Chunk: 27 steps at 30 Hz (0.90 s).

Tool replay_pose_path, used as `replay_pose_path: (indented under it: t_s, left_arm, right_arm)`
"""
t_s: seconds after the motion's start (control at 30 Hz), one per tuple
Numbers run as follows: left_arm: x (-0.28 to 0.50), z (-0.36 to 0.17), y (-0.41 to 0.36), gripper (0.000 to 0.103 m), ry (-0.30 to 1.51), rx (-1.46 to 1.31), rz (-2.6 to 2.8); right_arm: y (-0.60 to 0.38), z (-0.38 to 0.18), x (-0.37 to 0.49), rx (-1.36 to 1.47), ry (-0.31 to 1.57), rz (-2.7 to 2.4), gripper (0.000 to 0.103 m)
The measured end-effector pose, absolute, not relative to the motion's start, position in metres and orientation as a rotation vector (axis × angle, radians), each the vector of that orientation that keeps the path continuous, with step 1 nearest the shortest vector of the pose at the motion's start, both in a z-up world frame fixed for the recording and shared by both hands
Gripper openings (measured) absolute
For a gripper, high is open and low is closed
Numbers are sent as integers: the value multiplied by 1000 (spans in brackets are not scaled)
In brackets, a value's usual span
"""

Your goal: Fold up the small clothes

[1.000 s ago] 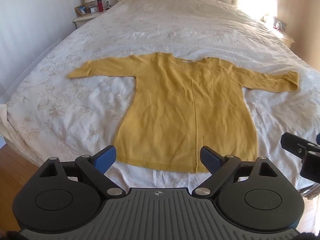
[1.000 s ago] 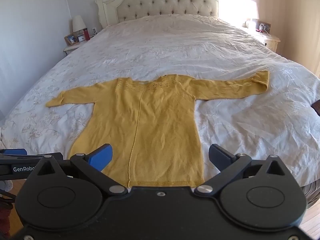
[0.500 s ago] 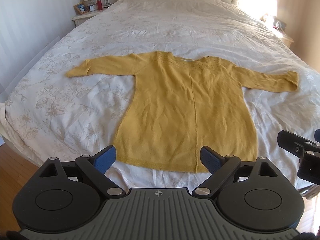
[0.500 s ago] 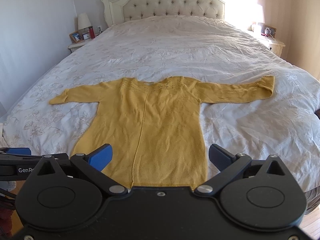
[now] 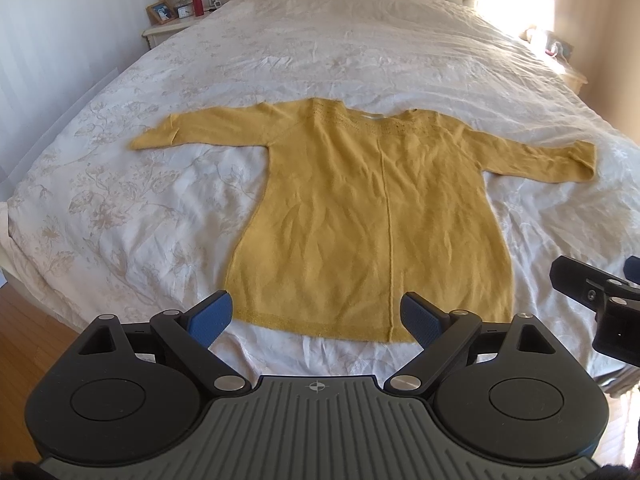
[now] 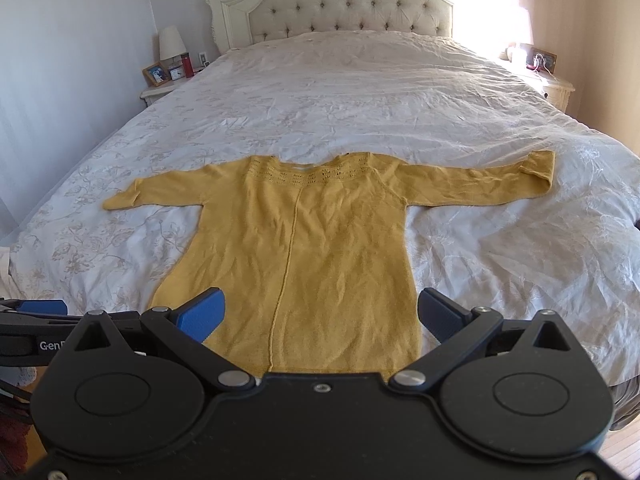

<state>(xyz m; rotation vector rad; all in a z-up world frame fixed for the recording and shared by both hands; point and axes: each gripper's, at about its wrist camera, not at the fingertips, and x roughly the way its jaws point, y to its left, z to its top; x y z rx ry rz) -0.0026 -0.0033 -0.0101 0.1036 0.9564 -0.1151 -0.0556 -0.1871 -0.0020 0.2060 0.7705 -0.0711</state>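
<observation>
A mustard-yellow long-sleeved sweater [image 5: 368, 216] lies flat on the white bed, sleeves spread to both sides, hem toward me. It also shows in the right wrist view [image 6: 312, 248]. My left gripper [image 5: 316, 318] is open and empty, hovering just in front of the hem. My right gripper [image 6: 320, 314] is open and empty above the sweater's lower part. The right gripper's body shows at the right edge of the left wrist view [image 5: 600, 300]. The left gripper's body shows at the left edge of the right wrist view [image 6: 32, 320].
The bed [image 6: 360, 92] has a white floral cover and a tufted headboard [image 6: 340, 4]. A nightstand with a lamp, photo frame and red bottle [image 6: 168, 68] stands at the far left. Another nightstand [image 6: 548, 80] is at the far right. Wooden floor [image 5: 24, 316] lies at the near left.
Both grippers have tilted slightly upward, so the sweater sits lower and more of the bed and headboard shows. Both stay open. The sweater has not moved.
</observation>
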Motion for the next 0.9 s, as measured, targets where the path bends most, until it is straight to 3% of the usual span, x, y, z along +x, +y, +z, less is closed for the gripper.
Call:
replay_pose_path:
  t_s: [0.9]
  left_arm:
    - [23,-18,-9,92,1063,111,-111]
  right_arm:
    - [-189,-21,-35,267,854,-61,102]
